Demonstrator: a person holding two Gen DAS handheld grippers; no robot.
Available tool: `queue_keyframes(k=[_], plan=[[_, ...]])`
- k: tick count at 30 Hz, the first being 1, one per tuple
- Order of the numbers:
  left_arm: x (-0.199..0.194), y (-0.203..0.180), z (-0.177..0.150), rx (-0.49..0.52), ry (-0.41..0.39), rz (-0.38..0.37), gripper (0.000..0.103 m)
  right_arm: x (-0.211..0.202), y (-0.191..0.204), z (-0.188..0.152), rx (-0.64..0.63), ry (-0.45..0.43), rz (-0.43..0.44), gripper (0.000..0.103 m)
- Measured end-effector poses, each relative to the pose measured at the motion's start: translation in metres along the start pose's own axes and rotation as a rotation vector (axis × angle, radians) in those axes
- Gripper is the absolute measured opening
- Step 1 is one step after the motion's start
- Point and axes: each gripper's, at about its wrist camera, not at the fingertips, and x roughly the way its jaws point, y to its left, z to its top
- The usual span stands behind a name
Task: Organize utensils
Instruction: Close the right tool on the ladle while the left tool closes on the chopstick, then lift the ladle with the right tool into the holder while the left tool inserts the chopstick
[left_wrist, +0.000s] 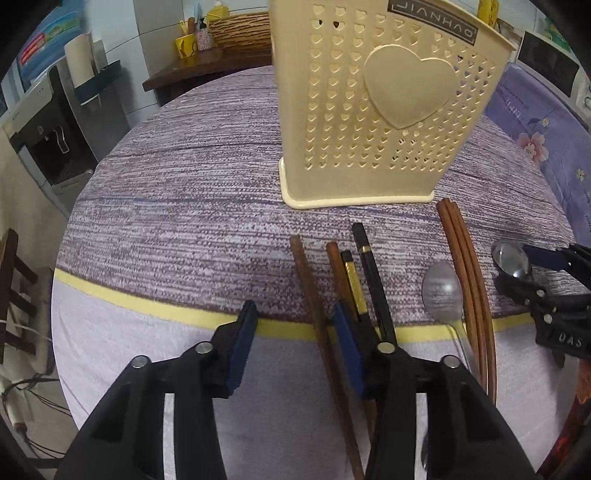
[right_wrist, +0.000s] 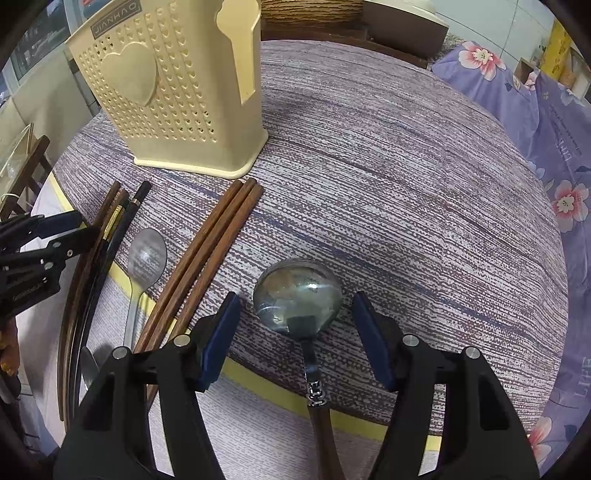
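Utensils lie loose on the tablecloth (right_wrist: 388, 177) before the cream holder (left_wrist: 373, 122), none yet stowed. My left gripper (left_wrist: 295, 332) stands apart around one brown chopstick (left_wrist: 314, 295); my right gripper (right_wrist: 295, 332) stands apart astride the round spoon (right_wrist: 297, 295). Pick-up step, I judge: next, close squarely, lift clear.

holder (left_wrist: 369, 110) behind chopsticks (left_wrist: 465, 266) | spoon (right_wrist: 299, 295) right of chopsticks | all on table (right_wrist: 406, 184)

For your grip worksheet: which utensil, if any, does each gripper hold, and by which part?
Neither holds anything. The left gripper stands open around a brown chopstick; the right gripper stands open around the round spoon, pads clear of its bowl.
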Motion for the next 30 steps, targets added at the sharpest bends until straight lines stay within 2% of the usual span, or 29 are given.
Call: queue_keyframes(k=[1, 3, 6, 10, 13, 21, 25, 30], plan=[[0.001, -0.001, 0.002, 0.001, 0.001, 0.004, 0.034, 0.0, 0.0, 0.0, 0.001, 0.001, -0.001, 0.063], [0.002, -0.002, 0.006, -0.008, 0.002, 0.007, 0.021, 0.001, 0.001, 0.001, 0.0, 0.002, -0.002, 0.063], [0.003, -0.003, 0.01, -0.021, 0.005, -0.006, 0.011, 0.001, 0.002, 0.002, -0.005, 0.011, 0.004, 0.062], [0.006, -0.003, 0.015, -0.029, 0.011, -0.023, 0.01, 0.002, 0.003, 0.006, -0.023, 0.021, 0.012, 0.056], [0.007, -0.004, 0.017, -0.023, 0.006, -0.018, 0.009, 0.002, 0.005, 0.008, -0.037, 0.027, 0.02, 0.048], [0.009, -0.006, 0.02, -0.021, -0.007, -0.016, 0.009, 0.0, 0.004, 0.009, -0.043, 0.013, 0.021, 0.048], [0.007, -0.006, 0.017, -0.034, -0.012, -0.028, 0.009, -0.014, 0.003, 0.009, -0.01, -0.054, 0.041, 0.048], [-0.013, 0.003, 0.019, -0.052, -0.076, -0.04, 0.008, -0.054, -0.005, 0.006, 0.049, -0.186, 0.089, 0.048]])
